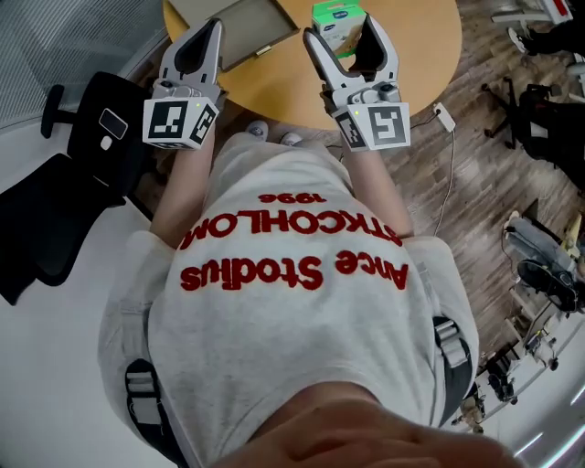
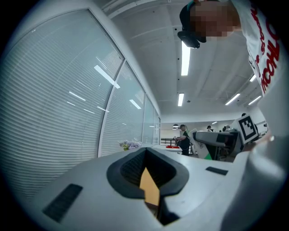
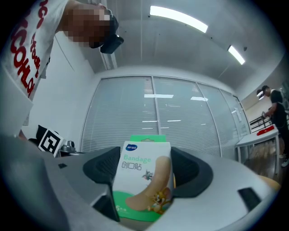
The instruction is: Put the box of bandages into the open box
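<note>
The box of bandages [image 1: 336, 20], white and green, is held between the fingers of my right gripper [image 1: 343, 31] above the round wooden table [image 1: 411, 46]. In the right gripper view the bandage box [image 3: 143, 180] stands upright with a cartoon print, and the right gripper [image 3: 144, 160] is shut on it. The open box [image 1: 239, 29], grey-brown cardboard, lies on the table at the top, just right of my left gripper [image 1: 208, 29]. In its own view the left gripper [image 2: 149, 180] is shut with nothing in it; a sliver of table shows through the pads.
A black office chair [image 1: 64, 174] stands at the left on the pale floor. A power strip with its cable [image 1: 445, 119] lies on the wooden floor to the right, near more chairs [image 1: 539, 119]. The person's grey shirt fills the lower head view.
</note>
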### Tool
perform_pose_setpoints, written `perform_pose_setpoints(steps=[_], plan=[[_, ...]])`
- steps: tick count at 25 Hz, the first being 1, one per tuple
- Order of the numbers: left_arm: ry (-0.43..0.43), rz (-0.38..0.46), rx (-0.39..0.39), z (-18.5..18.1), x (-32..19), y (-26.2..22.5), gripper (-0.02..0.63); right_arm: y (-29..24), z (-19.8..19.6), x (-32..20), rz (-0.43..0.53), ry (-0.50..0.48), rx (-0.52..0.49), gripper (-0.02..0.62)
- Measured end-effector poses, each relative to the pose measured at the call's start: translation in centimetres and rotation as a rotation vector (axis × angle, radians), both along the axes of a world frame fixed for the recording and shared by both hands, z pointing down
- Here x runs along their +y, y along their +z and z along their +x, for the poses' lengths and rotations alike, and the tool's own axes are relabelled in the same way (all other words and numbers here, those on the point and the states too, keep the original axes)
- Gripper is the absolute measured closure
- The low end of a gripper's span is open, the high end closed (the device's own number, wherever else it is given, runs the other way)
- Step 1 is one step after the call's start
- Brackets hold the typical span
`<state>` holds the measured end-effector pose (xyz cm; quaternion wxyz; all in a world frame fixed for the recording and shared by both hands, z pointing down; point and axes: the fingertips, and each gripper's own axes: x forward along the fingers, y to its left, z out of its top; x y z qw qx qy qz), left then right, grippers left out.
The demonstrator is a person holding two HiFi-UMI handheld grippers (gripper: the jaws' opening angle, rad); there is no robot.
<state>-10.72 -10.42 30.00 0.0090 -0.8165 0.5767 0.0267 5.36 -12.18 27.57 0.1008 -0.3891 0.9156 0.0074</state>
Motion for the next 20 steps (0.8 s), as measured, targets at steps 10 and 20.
perform_pose_setpoints(steps=[10, 20], plan=[[-0.163, -0.003, 0.006, -6.3, 2.8, 0.4, 0.6, 0.4, -7.0, 0.5, -0.013, -0.174, 0.002, 0.249], [-0.252, -0.031, 0.059, -15.7, 4.2, 4.2, 0.6, 5.1, -16.4, 0.4, -0.102, -0.242, 0.076, 0.249]])
